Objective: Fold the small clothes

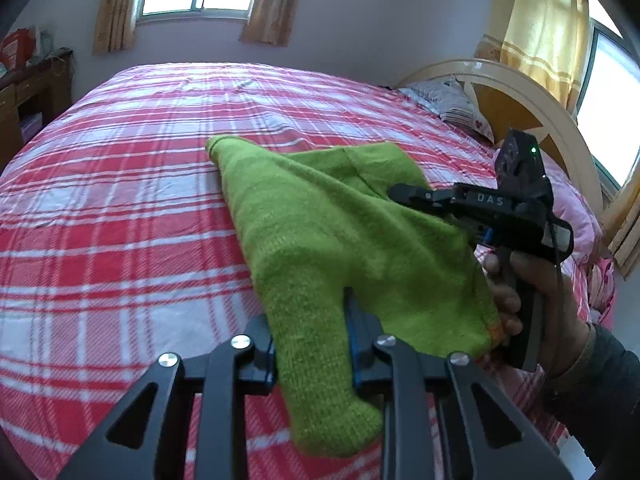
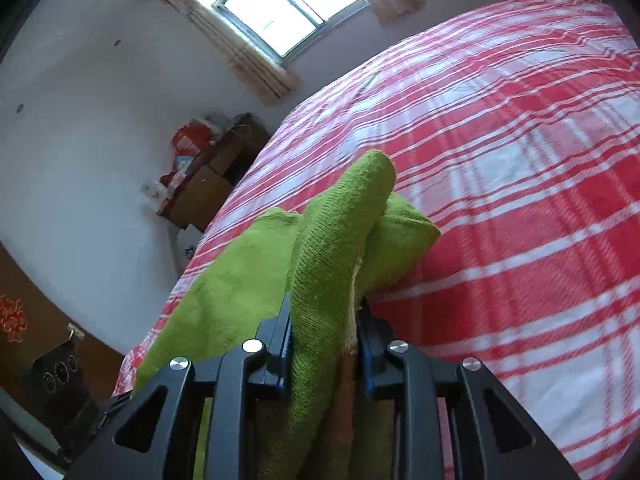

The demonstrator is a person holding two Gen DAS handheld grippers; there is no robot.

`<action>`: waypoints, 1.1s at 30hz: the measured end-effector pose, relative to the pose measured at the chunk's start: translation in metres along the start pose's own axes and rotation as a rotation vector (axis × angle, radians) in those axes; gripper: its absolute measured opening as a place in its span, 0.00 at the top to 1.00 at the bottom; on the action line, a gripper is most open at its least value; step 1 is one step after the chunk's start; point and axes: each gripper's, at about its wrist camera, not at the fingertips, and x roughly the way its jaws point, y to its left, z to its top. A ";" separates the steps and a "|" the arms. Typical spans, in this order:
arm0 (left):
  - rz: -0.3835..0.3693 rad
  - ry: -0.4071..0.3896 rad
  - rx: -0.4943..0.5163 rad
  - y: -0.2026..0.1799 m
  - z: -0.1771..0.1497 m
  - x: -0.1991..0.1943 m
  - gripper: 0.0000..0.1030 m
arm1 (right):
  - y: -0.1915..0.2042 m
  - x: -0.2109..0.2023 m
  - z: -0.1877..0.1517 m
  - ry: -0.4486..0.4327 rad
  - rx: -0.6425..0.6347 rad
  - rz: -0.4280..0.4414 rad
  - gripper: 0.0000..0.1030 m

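Left wrist view catches the letters "DAS" in white on the body of the right gripper [image 1: 394, 192], with a small green light glowing on the block above it; no other writing can be read. That gripper, held in the person's right hand [image 1: 532, 280], bites into the far side of a green knit garment [image 1: 340, 232], while the left gripper [image 1: 310, 336] is clamped on a narrow tongue of the same knit. The garment hangs stretched between the two, lifted over a red and white plaid bedspread [image 1: 120, 208], its far corner touching the cover. A curved headboard [image 1: 532, 96] and pillow [image 1: 448, 100] show only here. Right wrist view alone shows a cluttered wooden cabinet [image 2: 208, 184] by the wall, and its fingers [image 2: 282, 344] closed on a bunched green fold with an orange-brown edge
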 end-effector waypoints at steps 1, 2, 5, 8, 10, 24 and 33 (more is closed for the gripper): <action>0.005 -0.005 -0.004 0.002 -0.002 -0.005 0.74 | 0.004 0.001 -0.003 0.003 -0.002 0.010 0.74; 0.009 -0.009 -0.008 0.003 -0.004 -0.010 0.74 | 0.008 0.003 -0.006 0.007 -0.002 0.021 0.74; 0.022 -0.025 -0.018 0.010 -0.010 -0.025 0.75 | 0.021 0.009 -0.015 0.025 -0.006 0.046 0.74; 0.033 -0.038 -0.038 0.019 -0.013 -0.039 0.75 | 0.033 0.016 -0.019 0.041 -0.015 0.073 0.75; 0.046 -0.046 -0.044 0.022 -0.016 -0.046 0.75 | 0.044 0.021 -0.022 0.049 -0.026 0.093 0.75; 0.158 -0.143 -0.100 0.061 -0.044 -0.115 0.75 | 0.134 0.075 -0.051 0.136 -0.108 0.231 0.75; 0.226 -0.189 -0.109 0.083 -0.056 -0.150 0.75 | 0.188 0.105 -0.071 0.191 -0.158 0.302 0.75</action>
